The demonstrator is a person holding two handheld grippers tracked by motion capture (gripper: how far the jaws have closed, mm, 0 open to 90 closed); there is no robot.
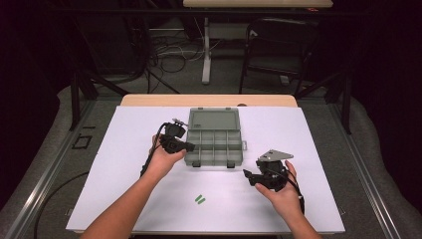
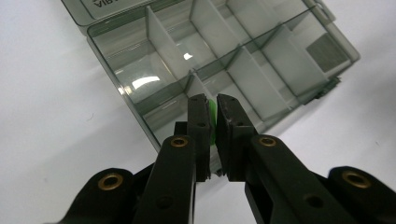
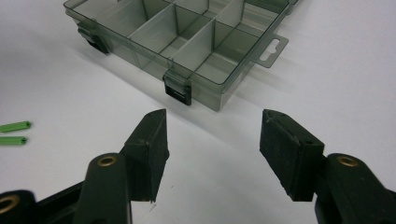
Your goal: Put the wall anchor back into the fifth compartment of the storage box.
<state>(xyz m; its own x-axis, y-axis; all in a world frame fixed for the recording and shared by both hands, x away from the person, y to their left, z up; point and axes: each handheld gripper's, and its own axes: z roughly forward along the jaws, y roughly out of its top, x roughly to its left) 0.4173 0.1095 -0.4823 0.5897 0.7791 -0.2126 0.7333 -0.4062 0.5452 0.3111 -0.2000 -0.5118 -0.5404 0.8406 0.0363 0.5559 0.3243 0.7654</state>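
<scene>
My left fingers pinch a green peg upright at the near-left corner of the open compartment box, whose cells look empty. My right fingers are spread above the surface, and two green pegs lie side by side there.

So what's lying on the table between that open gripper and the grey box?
Nothing: in the right gripper view, only bare white table lies between the right gripper and the compartment box.

No legible txt on box lid
</scene>
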